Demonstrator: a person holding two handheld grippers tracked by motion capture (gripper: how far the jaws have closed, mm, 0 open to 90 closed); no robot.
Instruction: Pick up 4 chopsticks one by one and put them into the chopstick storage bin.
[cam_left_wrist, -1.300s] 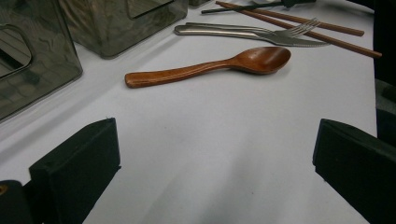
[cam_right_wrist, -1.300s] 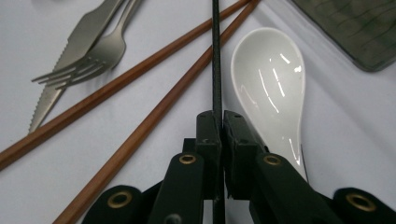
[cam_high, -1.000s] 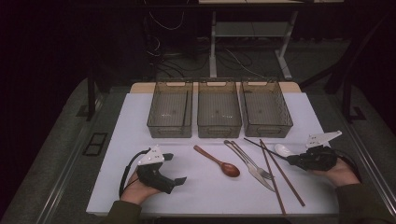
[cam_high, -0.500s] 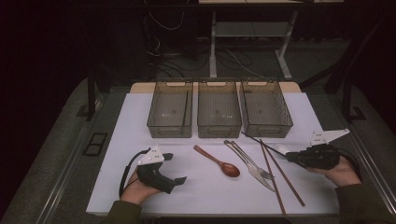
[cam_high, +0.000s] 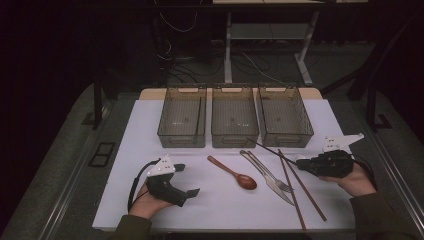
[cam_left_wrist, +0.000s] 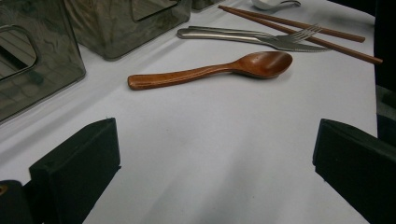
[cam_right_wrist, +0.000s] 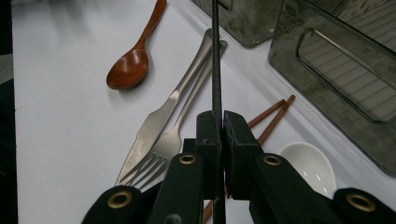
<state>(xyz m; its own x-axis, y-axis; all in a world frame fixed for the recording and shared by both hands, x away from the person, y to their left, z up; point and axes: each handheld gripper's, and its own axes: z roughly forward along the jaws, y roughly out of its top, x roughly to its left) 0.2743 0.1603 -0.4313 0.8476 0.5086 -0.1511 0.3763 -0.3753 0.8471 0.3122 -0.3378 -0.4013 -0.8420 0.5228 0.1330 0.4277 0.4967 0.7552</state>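
My right gripper (cam_high: 305, 165) (cam_right_wrist: 219, 122) is shut on one end of a thin black chopstick (cam_high: 272, 152) (cam_right_wrist: 215, 56). The stick slants away toward the bins, above the table. Beneath it lie a pair of brown chopsticks (cam_high: 300, 190) (cam_right_wrist: 268, 116), a metal knife and fork (cam_high: 267, 175) (cam_right_wrist: 161, 135) and a white spoon (cam_right_wrist: 306, 165). A wooden spoon (cam_high: 235, 174) (cam_left_wrist: 210, 70) rests mid-table. At the lower left my left gripper (cam_high: 186, 179) (cam_left_wrist: 215, 158) sits on the white mat, open, with nothing between its jaws.
Three clear grey bins stand in a row at the back of the mat: left (cam_high: 181, 139), middle (cam_high: 234, 140), right (cam_high: 287, 139). The white mat (cam_high: 150, 125) ends close in front of both hands. Dark floor and table legs lie beyond.
My right gripper has risen a little with the black chopstick in it. The left gripper has stayed in place.
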